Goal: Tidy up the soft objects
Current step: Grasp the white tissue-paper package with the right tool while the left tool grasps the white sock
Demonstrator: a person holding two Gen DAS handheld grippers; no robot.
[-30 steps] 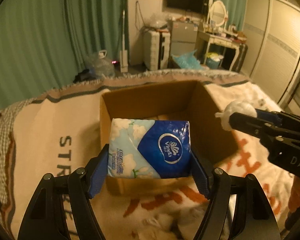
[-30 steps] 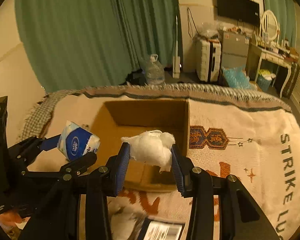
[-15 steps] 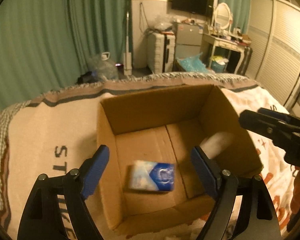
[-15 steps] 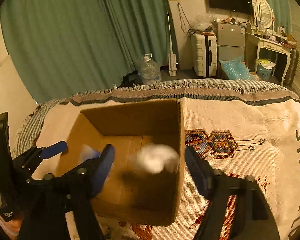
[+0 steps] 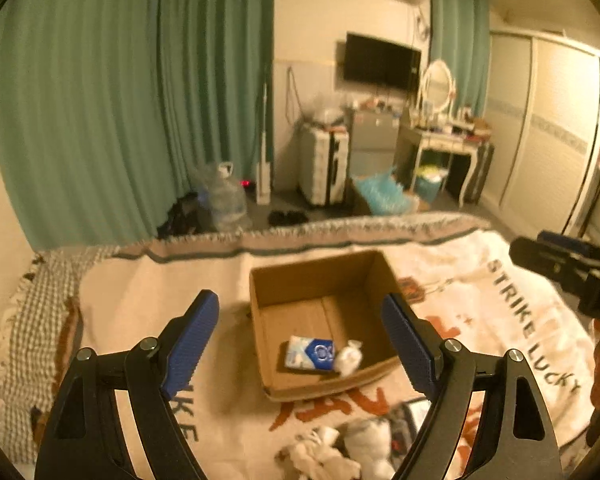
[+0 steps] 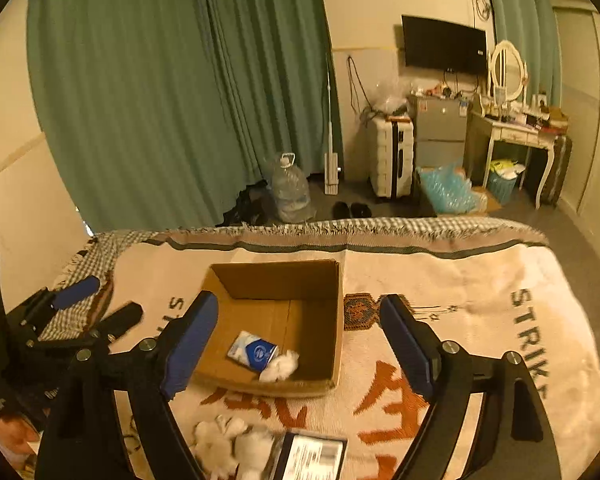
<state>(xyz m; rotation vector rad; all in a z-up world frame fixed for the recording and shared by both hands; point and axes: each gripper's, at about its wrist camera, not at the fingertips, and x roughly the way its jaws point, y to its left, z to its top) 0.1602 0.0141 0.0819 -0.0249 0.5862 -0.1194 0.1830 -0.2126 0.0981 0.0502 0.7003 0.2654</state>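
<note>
Green curtains (image 6: 172,92) hang across the far wall of a dim bedroom, and a cream blanket (image 6: 460,300) with dark lettering and orange marks covers the bed in the foreground.

At the far left of the right wrist view, the left gripper (image 6: 96,304) hangs over the checked edge of the blanket, beside the box, its blue-padded fingers spread wide with nothing between them. Its own camera shows both pads apart, framing the box from above.

Near the middle of the blanket sits an open cardboard box (image 6: 336,312). On its floor, toward the near wall, lies a blue and white tissue pack (image 6: 254,350), and a white cotton wad (image 6: 280,366) rests touching the pack's right end. In the left wrist view the same pack (image 5: 310,354) and wad (image 5: 349,356) lie side by side in the near part of the box (image 5: 388,276).

On the blanket just in front of the box lies a loose heap of white cotton pieces (image 6: 228,444), with a dark flat packet (image 6: 312,456) beside it on the right.

To the right, the right gripper (image 6: 298,344) is held above the box, its jaws wide apart and holding nothing. On the floor beyond the bed stand a water jug (image 6: 290,190), a white suitcase (image 6: 392,156) and a dressing table (image 6: 516,132) with an oval mirror.
</note>
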